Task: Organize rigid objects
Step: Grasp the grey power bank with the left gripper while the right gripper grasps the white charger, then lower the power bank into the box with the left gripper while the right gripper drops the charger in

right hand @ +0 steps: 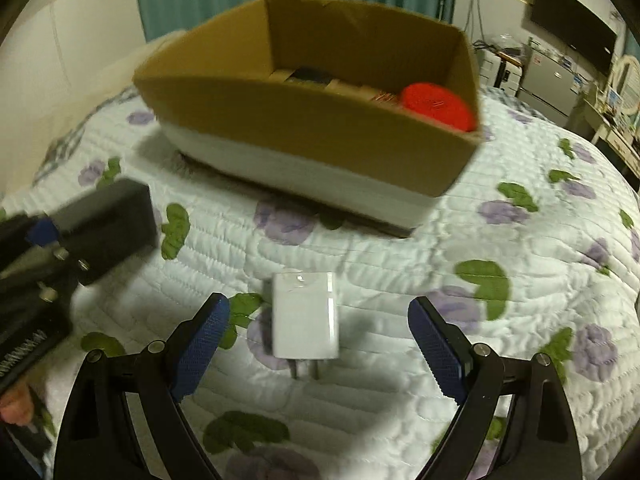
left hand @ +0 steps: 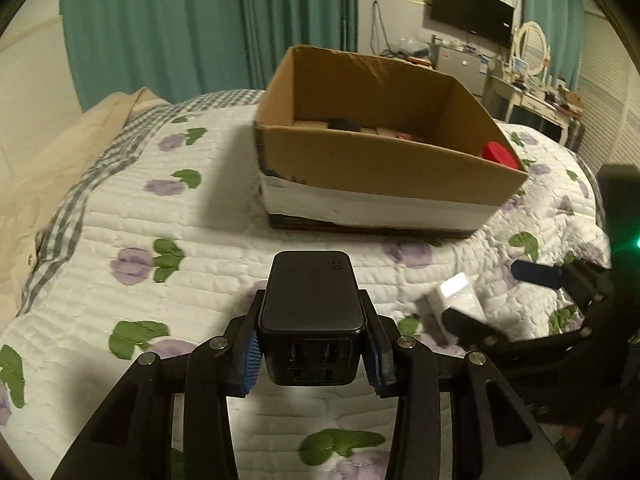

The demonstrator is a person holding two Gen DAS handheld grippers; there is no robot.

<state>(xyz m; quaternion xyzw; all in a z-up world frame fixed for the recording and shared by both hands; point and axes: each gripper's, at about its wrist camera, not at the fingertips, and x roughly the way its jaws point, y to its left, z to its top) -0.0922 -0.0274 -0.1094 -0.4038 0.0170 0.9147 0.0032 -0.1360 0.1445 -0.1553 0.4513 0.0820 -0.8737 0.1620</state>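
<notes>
At the far left of the bed, a beige cloth (left hand: pixel 60 168) and a checked blanket edge (left hand: pixel 80 184) border the flowered quilt (left hand: pixel 192 216), which lies bare from there across to the box.

The left gripper (left hand: pixel 311 354) is clamped on a black charger (left hand: pixel 311 304). Its 2 blue pads press the charger's sides, and the end with 4 ports faces the camera. In the right wrist view the charger (right hand: pixel 108 216) looks raised off the quilt, well short of the box.

Ahead stands the cardboard box (left hand: pixel 384 160), open at the top, with a white band round its lower wall. Its near wall faces the left gripper across a strip of bare quilt. Inside are a dark item (left hand: pixel 343 124) near the back and a red round lid (right hand: pixel 438 106) in the right corner.

To the right, a white plug adapter (right hand: pixel 306 314) lies flat on the quilt, with its 2 prongs pointing toward the camera. The right gripper (right hand: pixel 318 344) is spread wide and holds nothing. Its pads stand on either side of the adapter, clear of it. Bare quilt continues rightward to the bed's rounded edge.
</notes>
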